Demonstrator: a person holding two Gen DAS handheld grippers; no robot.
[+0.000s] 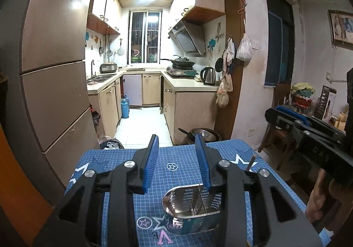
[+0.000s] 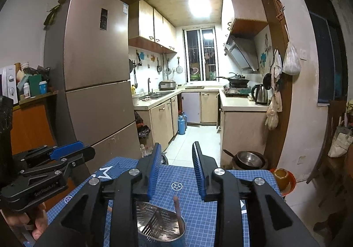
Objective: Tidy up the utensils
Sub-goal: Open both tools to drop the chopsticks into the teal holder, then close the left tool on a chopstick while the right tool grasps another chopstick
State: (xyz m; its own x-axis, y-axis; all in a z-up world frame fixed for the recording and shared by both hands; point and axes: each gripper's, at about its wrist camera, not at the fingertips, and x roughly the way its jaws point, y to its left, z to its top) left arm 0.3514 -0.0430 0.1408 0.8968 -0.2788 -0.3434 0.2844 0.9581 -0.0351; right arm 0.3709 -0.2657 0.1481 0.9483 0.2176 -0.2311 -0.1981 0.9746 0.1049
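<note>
**Two open claws over the holder**

The left claw (image 1: 177, 158) is hanging above the tabletop (image 1: 176, 158) with its two blue fingers (image 1: 152, 163) spread wide apart. Nothing is sitting between them. From the right wrist view, this claw (image 2: 72, 154) is showing at the left edge, off to the side of the blue mat.

Just below the left claw, a shiny metal holder (image 1: 189, 209) is standing upright on the blue squared mat with stars. It has a wall down the middle that is making two parts. Slots are running along its sides.

In the right wrist view, the holder (image 2: 158, 225) is sitting right under the right claw (image 2: 176, 169). A brown stick (image 2: 178, 213) is leaning inside it, in the part on the right, with its top poking up over the rim. I cannot tell what kind of utensil it is.

The right claw is also standing open, with a wide gap between its blue fingers (image 2: 198, 171), and it is holding nothing. In the left wrist view it (image 1: 286, 116) is showing at the right edge, out past the side of the tabletop.

Past the tabletop, a metal bowl (image 2: 249, 159) is sitting low by the kitchen doorway. A small brown cup (image 2: 280, 175) is sitting by the far right corner.
</note>
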